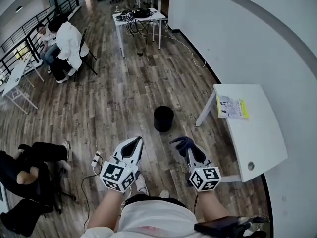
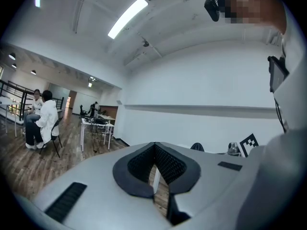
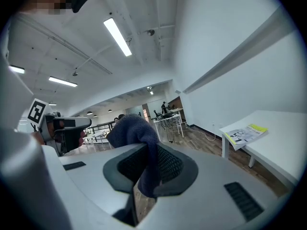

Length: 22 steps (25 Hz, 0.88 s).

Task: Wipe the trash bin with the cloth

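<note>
A black trash bin (image 1: 163,118) stands upright on the wooden floor, a little ahead of both grippers. In the head view my right gripper (image 1: 185,146) is held just short of the bin and to its right, shut on a dark blue cloth (image 1: 182,143). The right gripper view shows the cloth (image 3: 133,129) bunched above the jaws and hanging down between them at the right gripper (image 3: 151,153). My left gripper (image 1: 135,143) is to the left of the bin, nearer to me. Its jaws meet at the tip with nothing between them (image 2: 154,150). Neither gripper view shows the bin.
A white table (image 1: 259,138) with a booklet (image 1: 232,108) stands close on the right, against the white wall. A power strip (image 1: 96,158) and its cable lie on the floor at the left. A seated person's legs (image 1: 34,155) are at the lower left. More tables (image 1: 141,18) and seated people (image 1: 67,42) are far off.
</note>
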Tool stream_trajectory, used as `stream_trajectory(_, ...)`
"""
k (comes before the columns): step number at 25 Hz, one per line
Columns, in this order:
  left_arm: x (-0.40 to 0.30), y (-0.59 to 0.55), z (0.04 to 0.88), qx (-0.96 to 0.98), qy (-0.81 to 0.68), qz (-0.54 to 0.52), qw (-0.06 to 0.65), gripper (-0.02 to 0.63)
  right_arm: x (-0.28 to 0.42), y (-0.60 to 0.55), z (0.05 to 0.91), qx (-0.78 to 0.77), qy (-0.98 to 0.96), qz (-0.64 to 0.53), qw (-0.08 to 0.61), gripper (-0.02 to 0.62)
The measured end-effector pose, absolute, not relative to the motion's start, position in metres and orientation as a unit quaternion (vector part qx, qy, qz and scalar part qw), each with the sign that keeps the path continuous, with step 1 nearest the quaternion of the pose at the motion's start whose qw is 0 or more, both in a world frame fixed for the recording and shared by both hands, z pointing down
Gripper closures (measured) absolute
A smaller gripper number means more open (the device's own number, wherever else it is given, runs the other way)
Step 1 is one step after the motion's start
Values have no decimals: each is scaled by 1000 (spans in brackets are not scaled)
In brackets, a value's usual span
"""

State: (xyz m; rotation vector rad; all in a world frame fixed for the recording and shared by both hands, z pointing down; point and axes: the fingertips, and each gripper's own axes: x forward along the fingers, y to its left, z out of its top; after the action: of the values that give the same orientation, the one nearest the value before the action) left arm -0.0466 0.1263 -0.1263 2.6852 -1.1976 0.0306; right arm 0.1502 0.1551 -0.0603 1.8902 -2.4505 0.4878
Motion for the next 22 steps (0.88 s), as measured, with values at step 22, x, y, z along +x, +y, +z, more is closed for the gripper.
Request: stream_trajectory(22, -71, 171, -129, 901, -425, 3, 91, 595, 145, 192, -114, 602, -794, 88, 8, 549)
